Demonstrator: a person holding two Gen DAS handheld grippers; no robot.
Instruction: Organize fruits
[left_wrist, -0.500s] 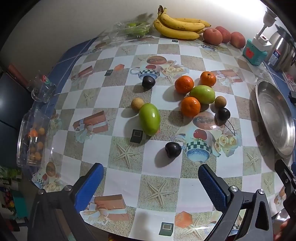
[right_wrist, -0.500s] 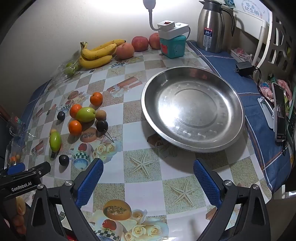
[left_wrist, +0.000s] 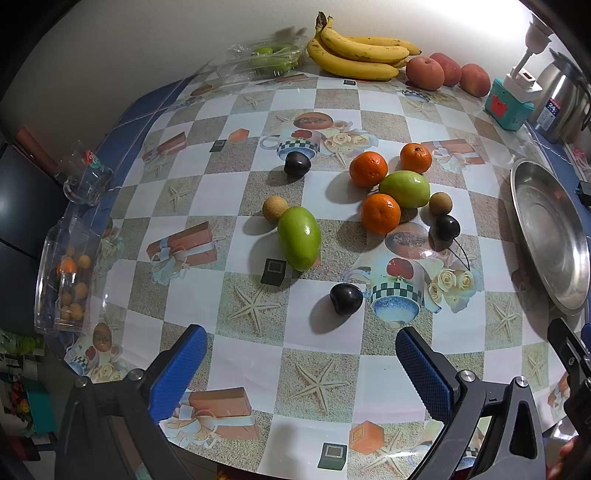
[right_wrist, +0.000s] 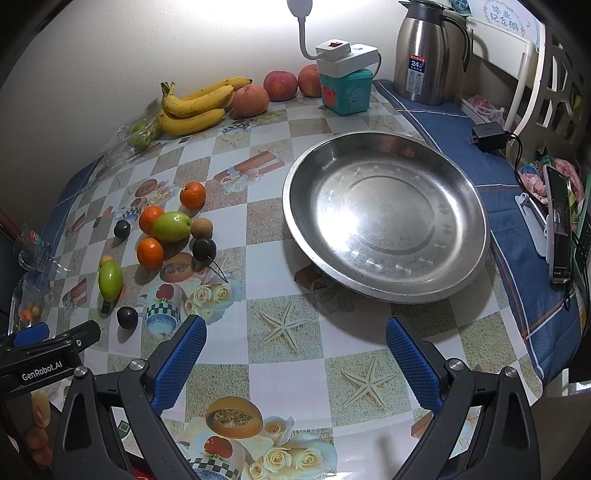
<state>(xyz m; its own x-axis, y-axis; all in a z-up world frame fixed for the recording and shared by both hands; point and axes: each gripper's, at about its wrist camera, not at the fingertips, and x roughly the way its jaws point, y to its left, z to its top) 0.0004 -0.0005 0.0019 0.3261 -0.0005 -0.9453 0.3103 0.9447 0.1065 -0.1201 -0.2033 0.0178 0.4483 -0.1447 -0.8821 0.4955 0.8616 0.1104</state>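
Loose fruit lies on the patterned tablecloth: three oranges (left_wrist: 380, 213), a long green fruit (left_wrist: 299, 238), a rounder green fruit (left_wrist: 405, 187), dark plums (left_wrist: 346, 299) and small brown fruits (left_wrist: 274, 208). My left gripper (left_wrist: 301, 363) hovers open above the near table edge, short of the nearest plum, nothing between its blue pads. An empty steel dish (right_wrist: 386, 216) sits right of the fruit. My right gripper (right_wrist: 295, 356) is open over the cloth in front of the dish, holding nothing. In the right wrist view the same fruit cluster (right_wrist: 170, 226) lies at the left.
Bananas (left_wrist: 360, 55), apples (left_wrist: 424, 72) and a bag of green fruit (left_wrist: 271, 59) line the back wall. A teal box with a power strip (right_wrist: 345, 86) and a steel flask (right_wrist: 424, 55) stand back right. A clear box of small fruit (left_wrist: 68, 273) and a glass mug (left_wrist: 86, 177) sit left.
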